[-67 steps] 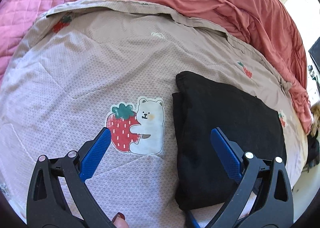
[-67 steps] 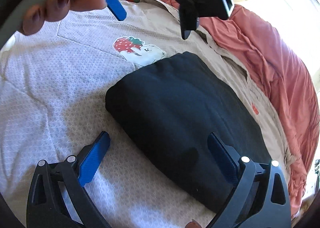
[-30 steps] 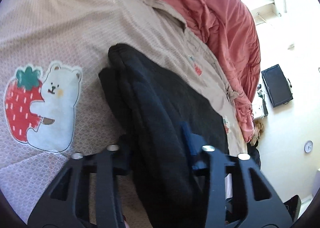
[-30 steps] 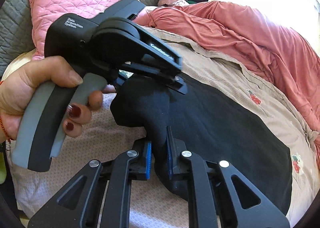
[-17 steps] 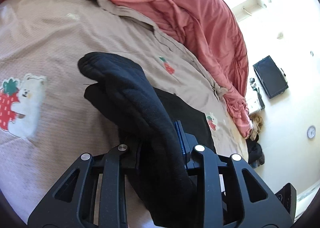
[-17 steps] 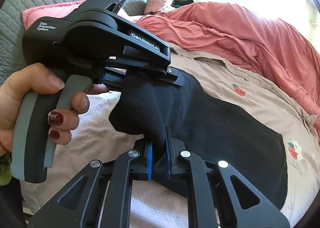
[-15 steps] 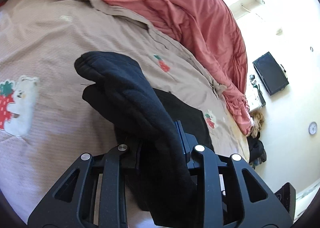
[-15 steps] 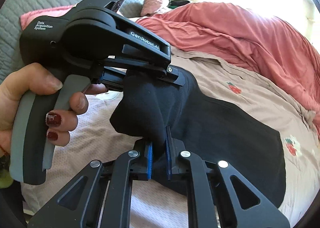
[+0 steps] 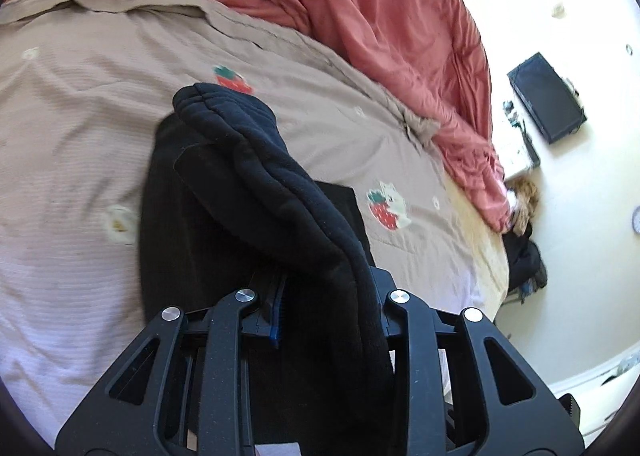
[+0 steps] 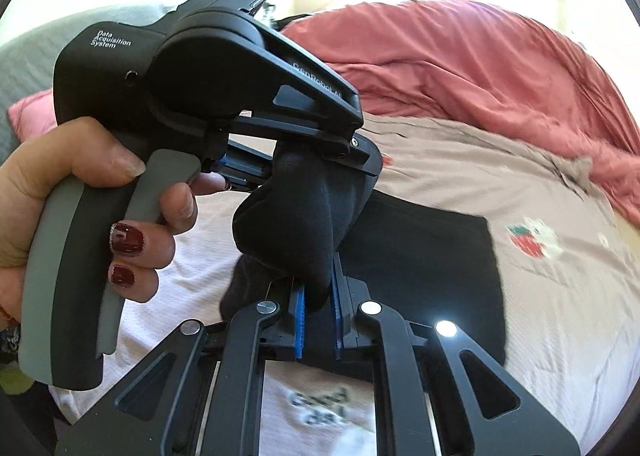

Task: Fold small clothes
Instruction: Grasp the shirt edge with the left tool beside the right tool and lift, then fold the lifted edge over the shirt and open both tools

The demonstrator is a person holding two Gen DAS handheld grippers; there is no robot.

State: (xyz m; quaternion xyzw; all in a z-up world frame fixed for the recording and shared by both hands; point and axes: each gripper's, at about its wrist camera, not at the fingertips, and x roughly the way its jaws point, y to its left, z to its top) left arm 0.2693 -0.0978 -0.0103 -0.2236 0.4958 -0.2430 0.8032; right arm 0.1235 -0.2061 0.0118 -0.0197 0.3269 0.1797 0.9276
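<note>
Black garment (image 9: 256, 191), thick folded edge lifted, rest flat on bedspread (image 9: 80, 103).

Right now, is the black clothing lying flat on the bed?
No. Both grippers pinch one edge of the black garment and hold it lifted; the rest lies on the bedspread.

The garment (image 9: 224, 215) lies on the bedspread (image 9: 80, 95), with the crumpled blanket (image 9: 360, 7) behind it.

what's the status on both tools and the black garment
Left tool and right tool both shut on black garment. One edge lifted, rest on bedspread. Nothing in the way.
</note>
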